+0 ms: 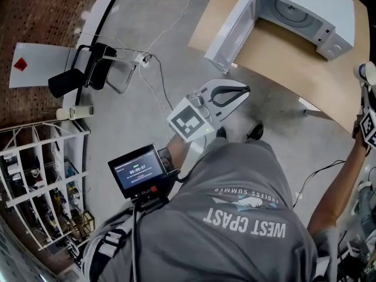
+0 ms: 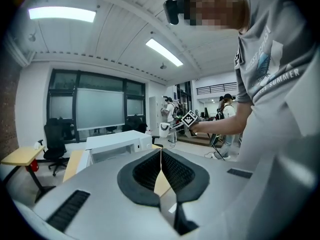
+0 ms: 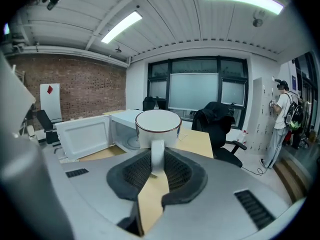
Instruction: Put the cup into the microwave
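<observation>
A white cup (image 3: 157, 126) with a thin brown rim hangs upright in the air. My right gripper (image 3: 157, 159) is shut on its handle. In the head view the cup (image 1: 366, 71) and the right gripper (image 1: 365, 89) are at the far right edge, off the end of the wooden table (image 1: 282, 54). The white microwave (image 1: 294, 13) stands on that table with its door (image 1: 230, 35) swung wide open and its glass turntable (image 3: 131, 143) showing. My left gripper (image 1: 233, 94) is shut with nothing in it and hovers over the floor in front of the table; its jaws meet in a thin line (image 2: 160, 156).
Cables and a power strip (image 1: 144, 59) lie on the grey floor. A black chair (image 1: 82, 72) and a white wire shelf (image 1: 44, 181) stand at the left. A black office chair (image 3: 220, 126) is beside the table. Other people (image 2: 167, 109) stand far off.
</observation>
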{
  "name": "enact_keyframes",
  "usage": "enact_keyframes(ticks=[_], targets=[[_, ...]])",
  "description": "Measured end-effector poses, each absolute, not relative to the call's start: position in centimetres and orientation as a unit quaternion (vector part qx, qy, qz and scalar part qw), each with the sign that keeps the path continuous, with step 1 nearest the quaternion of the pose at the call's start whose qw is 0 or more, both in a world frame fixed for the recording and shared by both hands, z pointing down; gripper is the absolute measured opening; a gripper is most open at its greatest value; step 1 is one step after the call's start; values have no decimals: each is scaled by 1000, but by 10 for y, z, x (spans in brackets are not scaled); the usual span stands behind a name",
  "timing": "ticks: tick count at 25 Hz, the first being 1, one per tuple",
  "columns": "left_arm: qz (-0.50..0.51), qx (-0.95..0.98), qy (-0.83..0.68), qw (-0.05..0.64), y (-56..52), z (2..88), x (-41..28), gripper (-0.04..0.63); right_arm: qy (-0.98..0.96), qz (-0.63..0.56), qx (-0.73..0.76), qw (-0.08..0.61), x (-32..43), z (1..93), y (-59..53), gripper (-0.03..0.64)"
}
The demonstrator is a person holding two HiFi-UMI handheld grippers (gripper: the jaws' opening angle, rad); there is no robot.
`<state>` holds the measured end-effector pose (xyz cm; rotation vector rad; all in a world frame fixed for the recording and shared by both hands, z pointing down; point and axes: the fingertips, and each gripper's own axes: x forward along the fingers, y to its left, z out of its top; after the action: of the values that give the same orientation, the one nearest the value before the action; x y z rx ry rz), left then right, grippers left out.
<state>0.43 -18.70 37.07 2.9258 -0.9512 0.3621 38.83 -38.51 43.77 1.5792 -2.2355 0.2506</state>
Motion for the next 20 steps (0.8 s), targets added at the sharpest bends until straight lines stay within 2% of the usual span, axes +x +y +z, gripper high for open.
enact_keyframes(ticks=[6,12,16,20], targets=[[82,951,-297,14,-174,364,-16,22,-809,69,559,170,348,384,-320,71],[61,955,-291,-5,-159,365,-23,21,-826,69,543,137,317,372,-260,71],[59,957,-283,-7,-153,365,-45,21,-836,64,533,117,272,348,-219,71],[62,964,-254,-43,-160,343,-73,21,-846,47,518,118,215,307,-180,71]])
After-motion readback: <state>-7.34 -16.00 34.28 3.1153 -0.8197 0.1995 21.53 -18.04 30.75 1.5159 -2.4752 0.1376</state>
